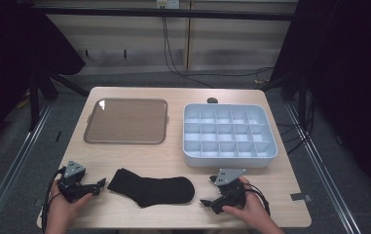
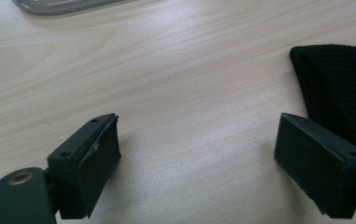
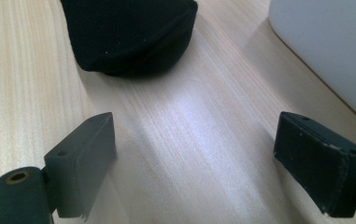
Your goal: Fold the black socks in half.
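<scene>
The black sock (image 1: 151, 187) lies flat near the worktop's (image 1: 173, 156) front edge, between my grippers. My left gripper (image 1: 98, 186) sits spread beside its cuff, my right gripper (image 1: 205, 202) spread near the toe. I'd pinch each end low, catching both layers, probably bound for the divided bin (image 1: 229, 134).

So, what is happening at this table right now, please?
A person sits at a wooden table with a gripper in each hand. The left gripper and the right gripper both rest on the table with jaws open, holding nothing. A black sock lies flat between them, untouched. Farther back are a brown tray and an empty light blue compartment box. Nothing is being handled yet.
</scene>
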`<state>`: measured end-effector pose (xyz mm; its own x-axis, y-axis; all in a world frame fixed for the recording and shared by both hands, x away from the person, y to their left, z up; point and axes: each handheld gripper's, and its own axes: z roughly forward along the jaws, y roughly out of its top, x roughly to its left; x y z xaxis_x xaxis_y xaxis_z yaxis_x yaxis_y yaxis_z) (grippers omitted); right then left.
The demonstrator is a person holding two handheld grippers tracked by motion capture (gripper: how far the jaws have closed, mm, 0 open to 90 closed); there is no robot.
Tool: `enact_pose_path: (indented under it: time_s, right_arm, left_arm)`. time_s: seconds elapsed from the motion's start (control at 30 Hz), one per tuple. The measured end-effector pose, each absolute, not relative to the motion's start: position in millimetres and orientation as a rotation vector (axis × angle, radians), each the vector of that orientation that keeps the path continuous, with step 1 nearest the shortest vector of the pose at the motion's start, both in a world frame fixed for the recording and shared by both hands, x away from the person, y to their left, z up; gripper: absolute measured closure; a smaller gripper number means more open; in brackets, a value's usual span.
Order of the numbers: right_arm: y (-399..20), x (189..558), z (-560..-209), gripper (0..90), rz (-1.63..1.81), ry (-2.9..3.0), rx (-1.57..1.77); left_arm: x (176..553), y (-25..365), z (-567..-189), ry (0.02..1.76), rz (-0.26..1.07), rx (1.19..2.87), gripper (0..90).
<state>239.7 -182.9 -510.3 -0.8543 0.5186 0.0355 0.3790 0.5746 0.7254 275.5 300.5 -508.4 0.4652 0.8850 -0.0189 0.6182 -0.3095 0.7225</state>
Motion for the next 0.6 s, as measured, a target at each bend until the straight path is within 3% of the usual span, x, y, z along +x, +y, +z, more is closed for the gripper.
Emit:
enact_pose_path:
  time_s: [0.6]
  right_arm:
    - [-182.7, 239.5, -510.3, 12.9, 1.143, 2.620, 0.767]
  left_arm:
    - [276.3, 299.4, -508.7, 1.237, 0.503, 2.052, 10.6]
